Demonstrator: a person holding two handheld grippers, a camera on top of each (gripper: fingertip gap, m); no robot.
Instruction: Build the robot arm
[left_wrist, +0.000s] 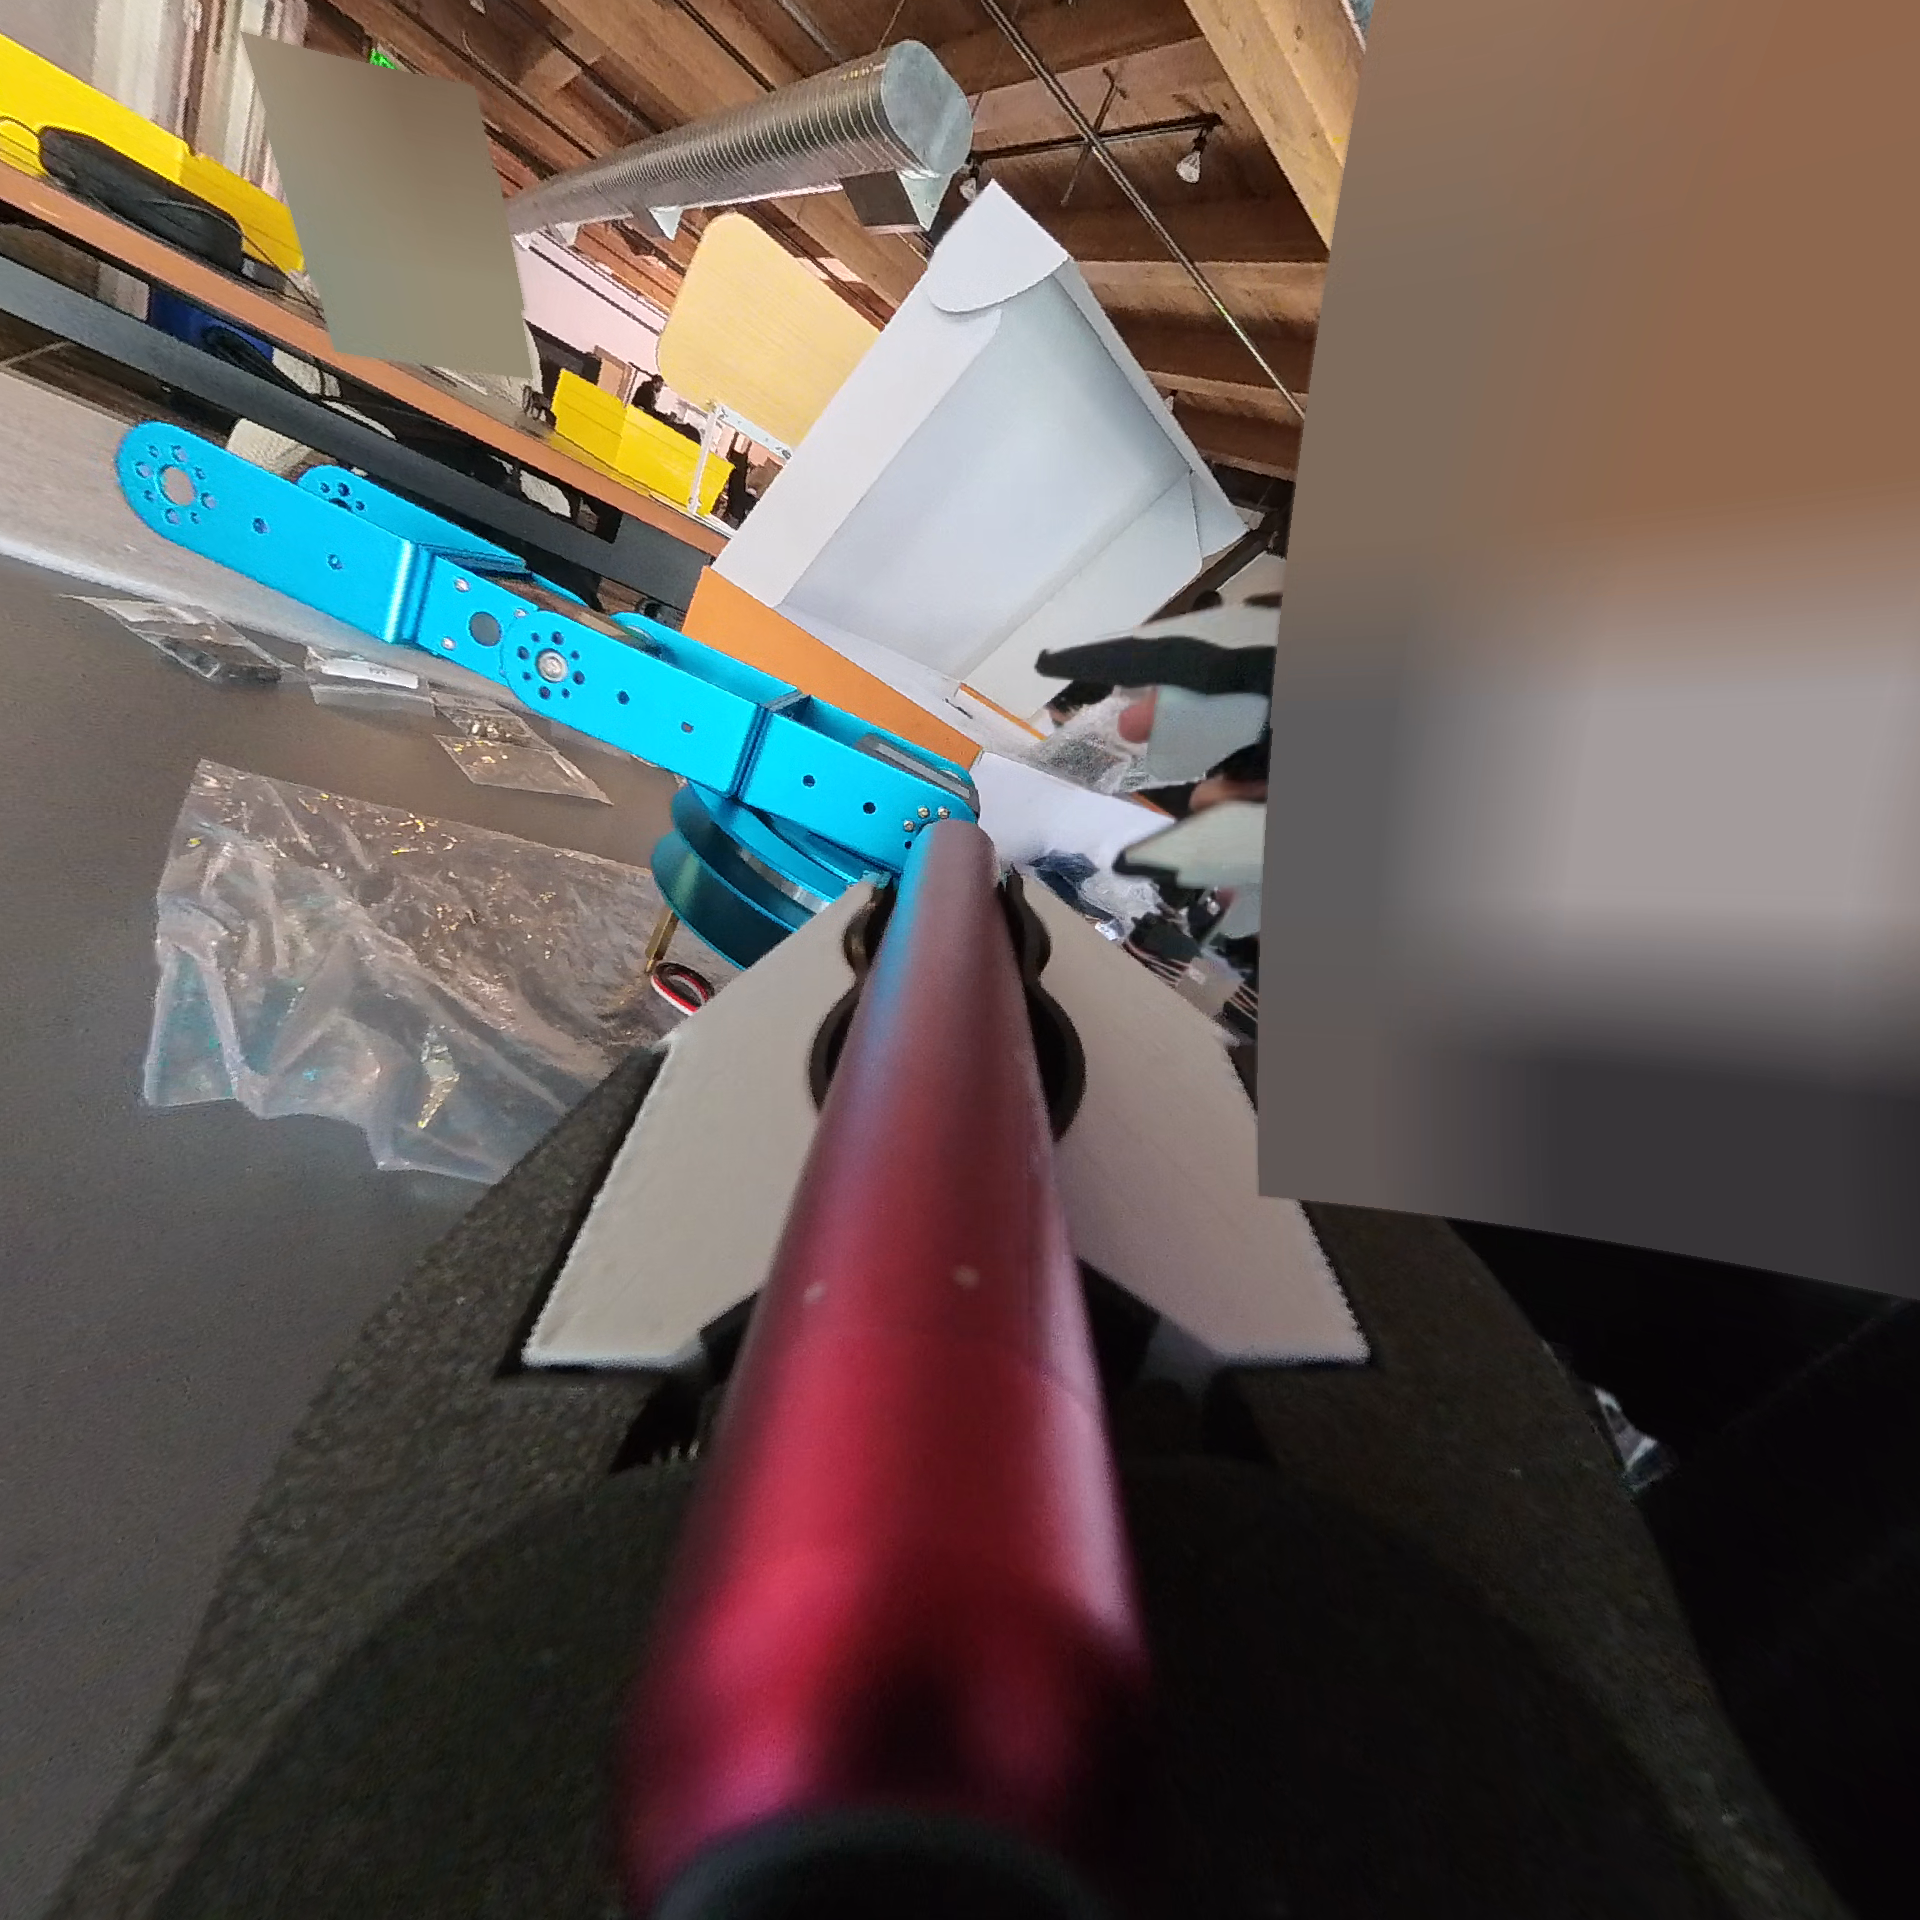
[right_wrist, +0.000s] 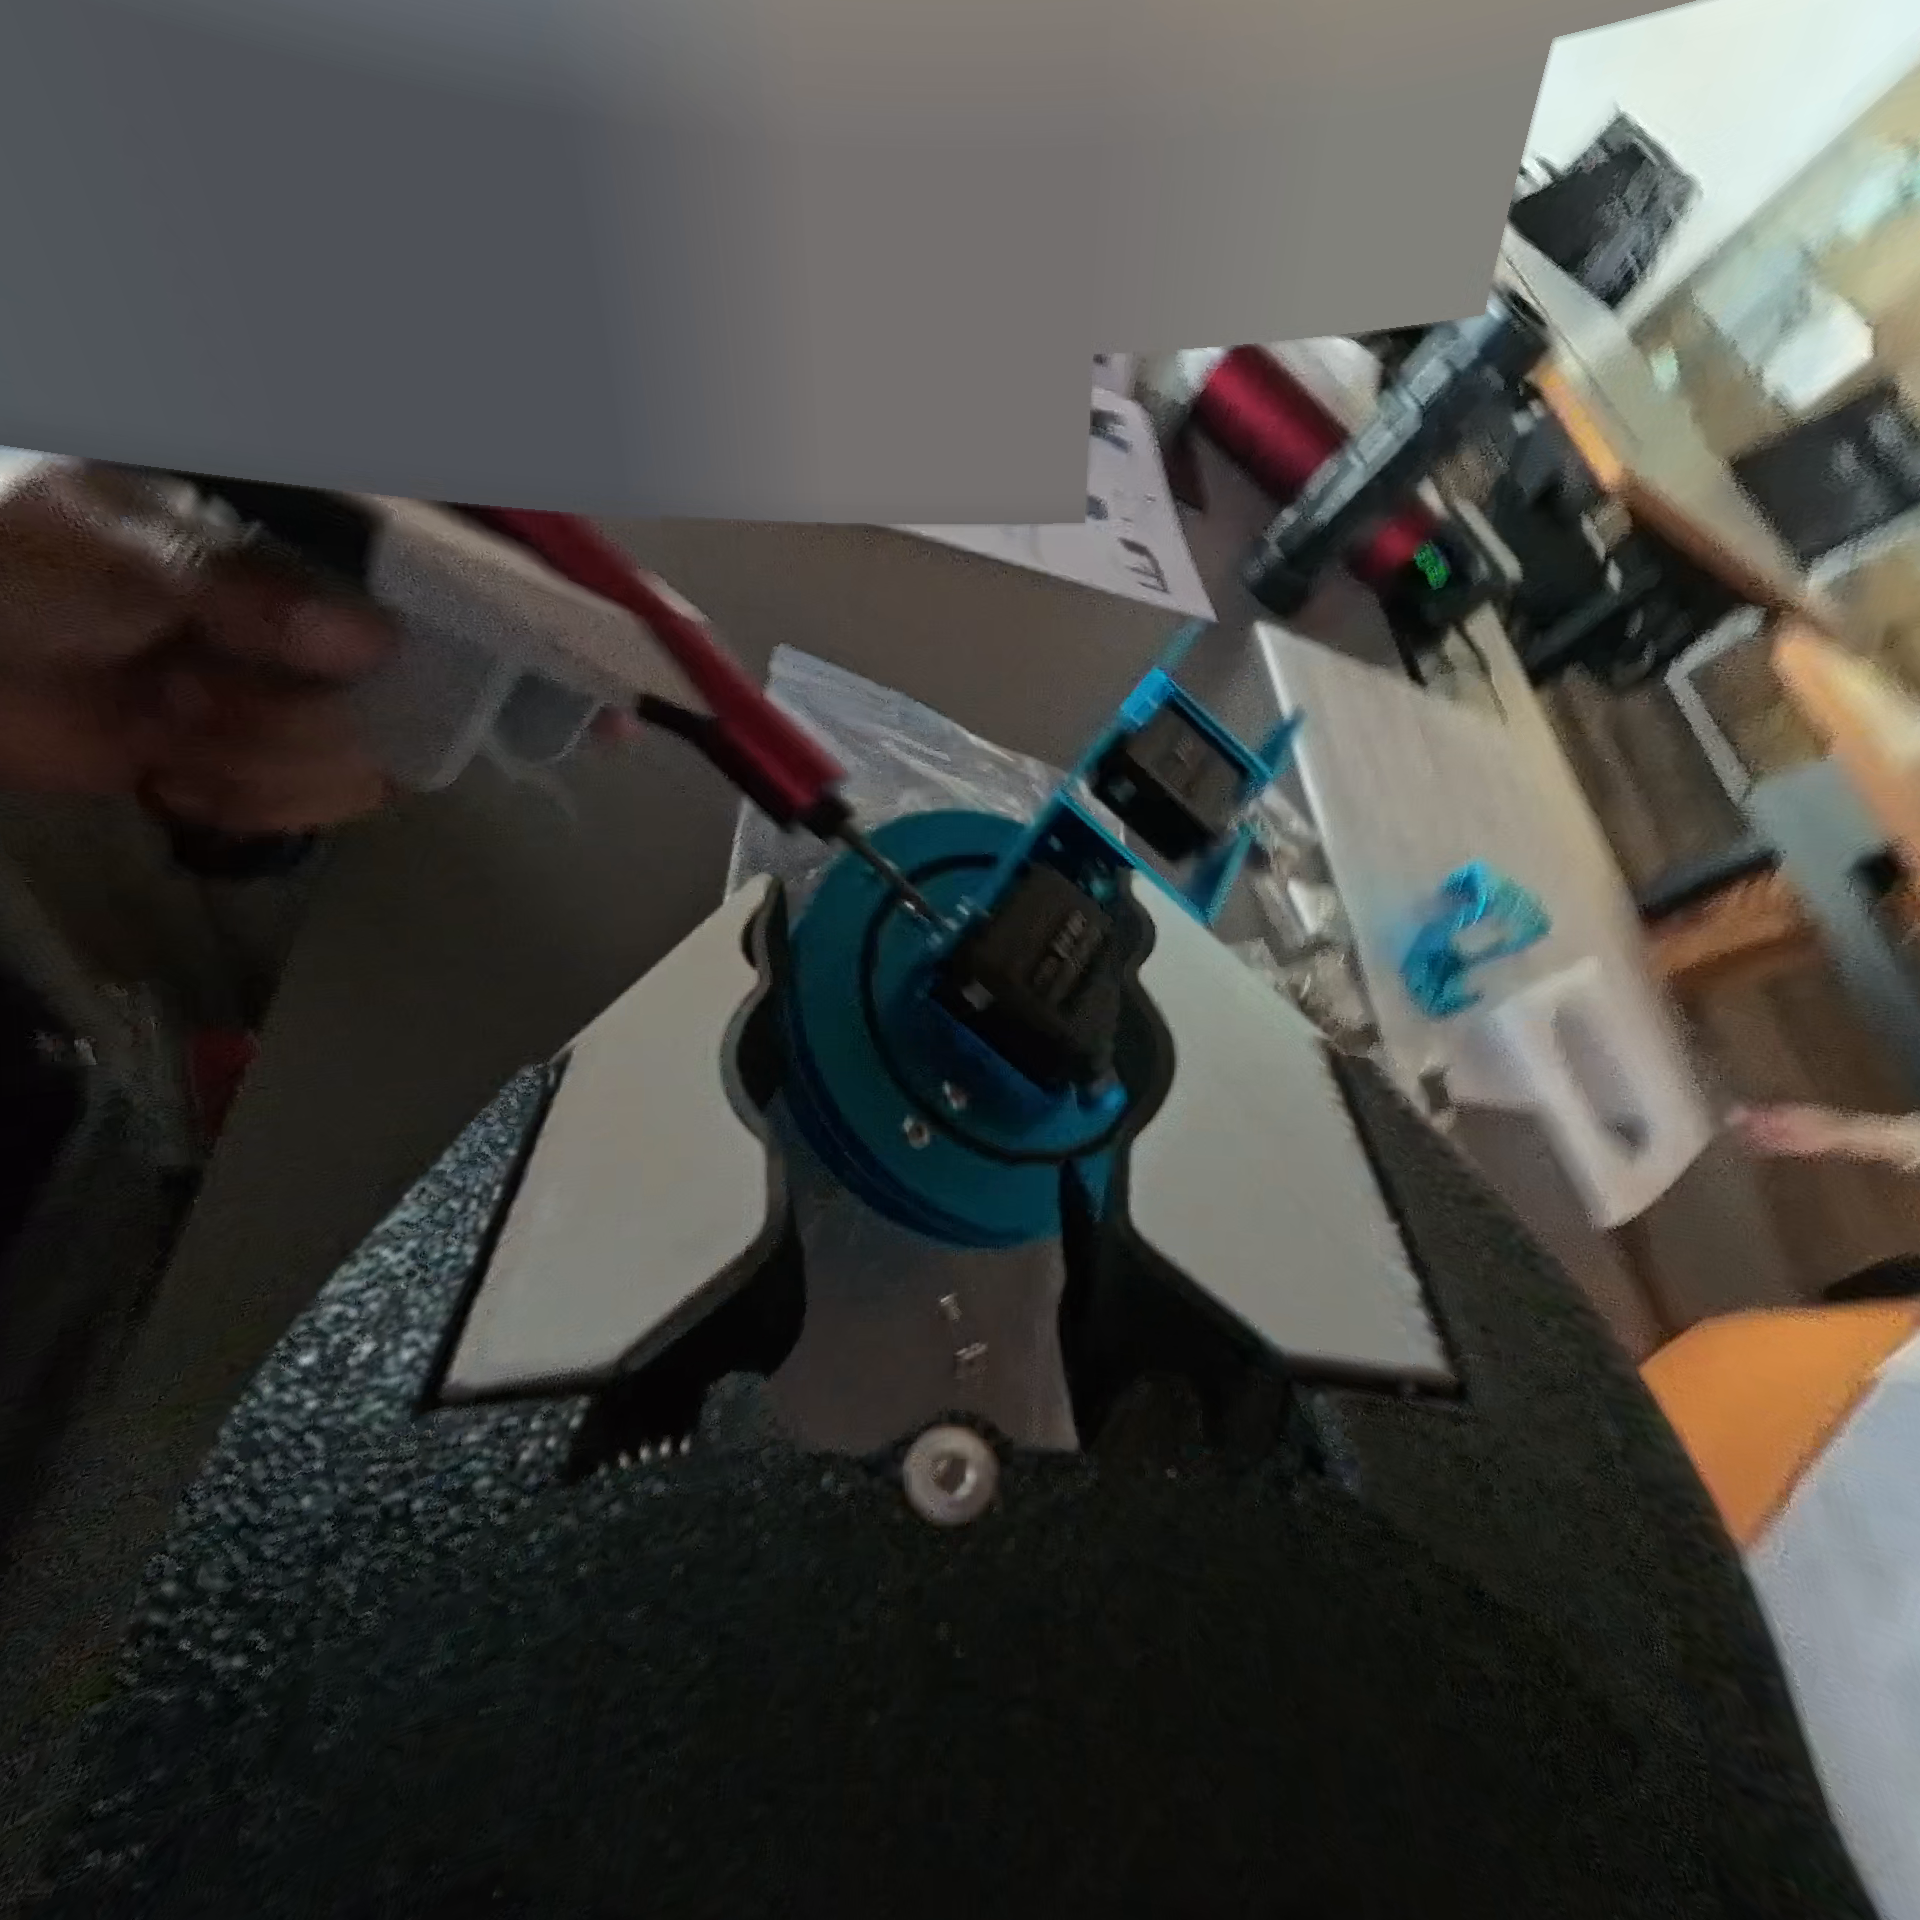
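Observation:
In the left wrist view my left gripper (left_wrist: 940, 883) is shut on a red screwdriver (left_wrist: 914, 1299), whose handle runs forward between the white fingers (left_wrist: 717, 1143). Its front end reaches the round base (left_wrist: 727, 894) of a blue metal arm (left_wrist: 623, 675) lying across the dark table. In the right wrist view my right gripper (right_wrist: 951, 935) is shut around that blue round base (right_wrist: 831, 1039), which carries a black servo (right_wrist: 1049, 956) and a blue bracket (right_wrist: 1195, 790). The screwdriver (right_wrist: 707, 665) comes in from the upper left, its thin tip touching the base's top face. A hand (right_wrist: 156, 644) holds the left gripper.
A crumpled clear plastic bag (left_wrist: 364, 956) and small bags of parts (left_wrist: 488, 738) lie left of the arm on the dark table (left_wrist: 156, 1247). An open white box (left_wrist: 987, 468) stands behind. A loose blue part (right_wrist: 1470, 935) sits on a white box at right.

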